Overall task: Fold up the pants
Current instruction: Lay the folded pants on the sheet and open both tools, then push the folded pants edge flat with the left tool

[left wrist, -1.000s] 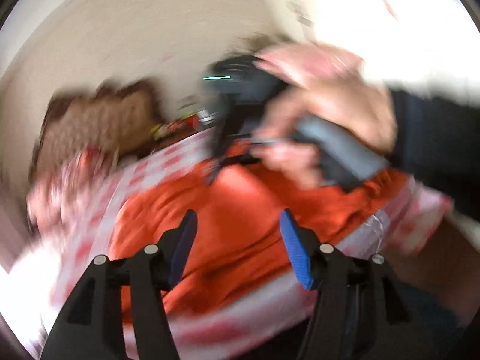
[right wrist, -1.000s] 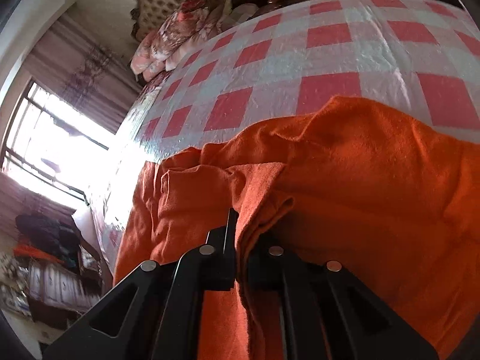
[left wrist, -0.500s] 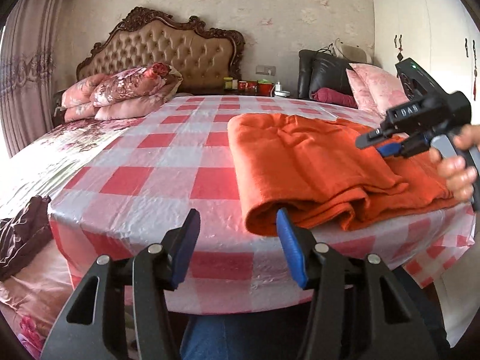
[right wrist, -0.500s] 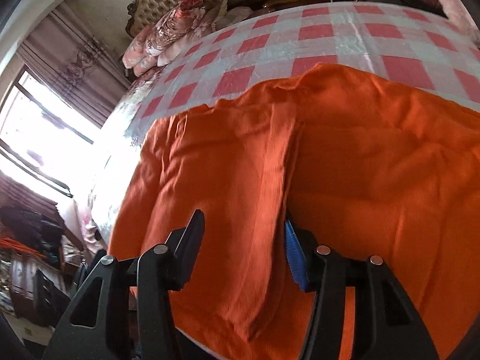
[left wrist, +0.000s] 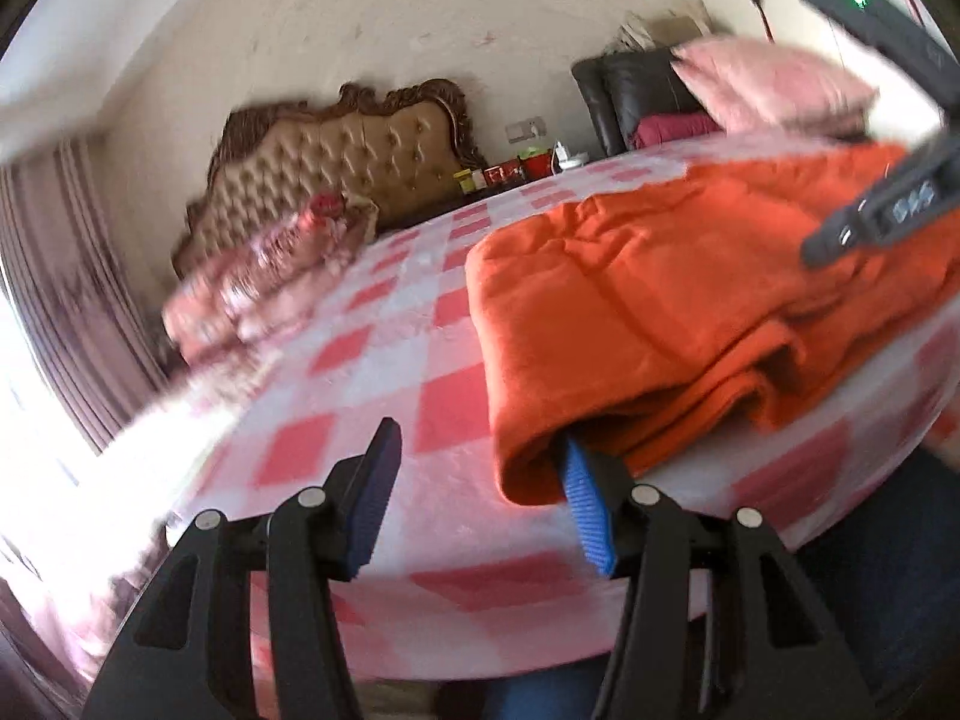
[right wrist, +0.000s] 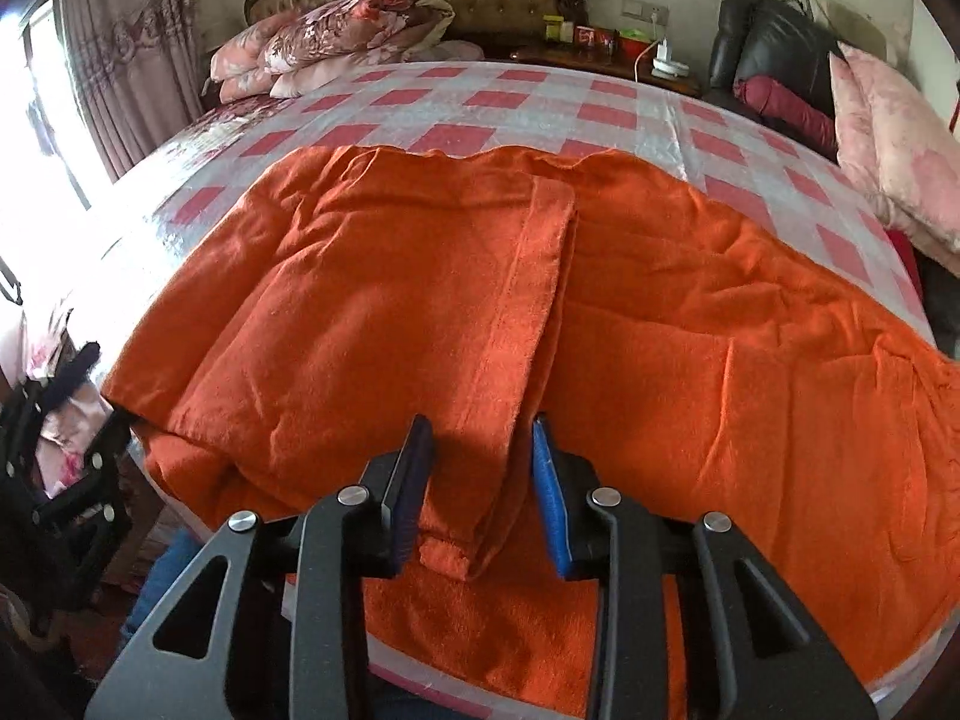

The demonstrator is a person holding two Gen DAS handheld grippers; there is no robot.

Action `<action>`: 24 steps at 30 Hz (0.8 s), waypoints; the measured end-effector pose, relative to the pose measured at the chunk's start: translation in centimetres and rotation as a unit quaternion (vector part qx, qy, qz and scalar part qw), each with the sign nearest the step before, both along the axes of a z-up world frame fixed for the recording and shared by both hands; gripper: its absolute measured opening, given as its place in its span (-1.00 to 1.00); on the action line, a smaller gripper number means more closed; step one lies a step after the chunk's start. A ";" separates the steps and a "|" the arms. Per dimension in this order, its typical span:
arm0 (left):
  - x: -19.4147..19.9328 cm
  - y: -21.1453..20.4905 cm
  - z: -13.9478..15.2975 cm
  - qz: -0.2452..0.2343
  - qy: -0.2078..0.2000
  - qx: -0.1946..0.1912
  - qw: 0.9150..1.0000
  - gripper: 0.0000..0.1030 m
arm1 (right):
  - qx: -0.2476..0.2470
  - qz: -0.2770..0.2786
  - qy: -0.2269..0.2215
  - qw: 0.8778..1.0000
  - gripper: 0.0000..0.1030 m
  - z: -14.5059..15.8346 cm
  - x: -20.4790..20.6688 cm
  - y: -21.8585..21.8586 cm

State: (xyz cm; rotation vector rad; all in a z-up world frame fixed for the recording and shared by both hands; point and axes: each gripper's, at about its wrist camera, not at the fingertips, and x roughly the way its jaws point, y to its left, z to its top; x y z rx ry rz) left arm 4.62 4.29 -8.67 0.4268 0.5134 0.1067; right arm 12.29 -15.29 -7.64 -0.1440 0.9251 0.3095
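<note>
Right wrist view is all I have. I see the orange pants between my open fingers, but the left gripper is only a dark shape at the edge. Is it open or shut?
Observer: Open. The left gripper has its jaws wide apart and holds nothing.
Operator: Where is it relative to the pants?
Observer: At the near corner of the folded pants. One blue finger sits at the fold's edge, seemingly tucked under it. The other is over the bare checked cover.
Operator: Is that edge a single layer?
Observer: No. Several layers are stacked there, with a rounded fold at the corner. The picture is too blurred to count them.
</note>
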 end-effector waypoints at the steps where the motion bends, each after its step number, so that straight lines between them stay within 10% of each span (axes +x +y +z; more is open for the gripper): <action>1: 0.3 0.3 0.2 0.012 -0.003 0.035 0.999 0.06 | -0.004 0.001 -0.002 1.000 -0.38 0.0 -0.1 0.1; 7: -0.3 -1.4 -1.3 -0.009 -0.026 0.226 0.974 0.43 | -0.009 -0.001 -0.006 1.000 -0.38 0.1 -0.3 0.4; 10: 0.2 -0.1 0.5 -0.013 0.009 0.078 0.997 0.40 | 0.000 -0.006 -0.004 1.000 -0.38 0.1 -0.2 0.3; 13: 0.9 1.8 2.5 -0.027 0.034 -0.087 0.995 0.40 | 0.011 -0.007 0.009 1.000 -0.37 0.2 0.0 0.0; 24: 4.7 2.1 1.3 -0.041 0.138 -0.162 0.976 0.44 | 0.011 0.000 0.007 1.000 -0.37 0.2 -0.1 0.1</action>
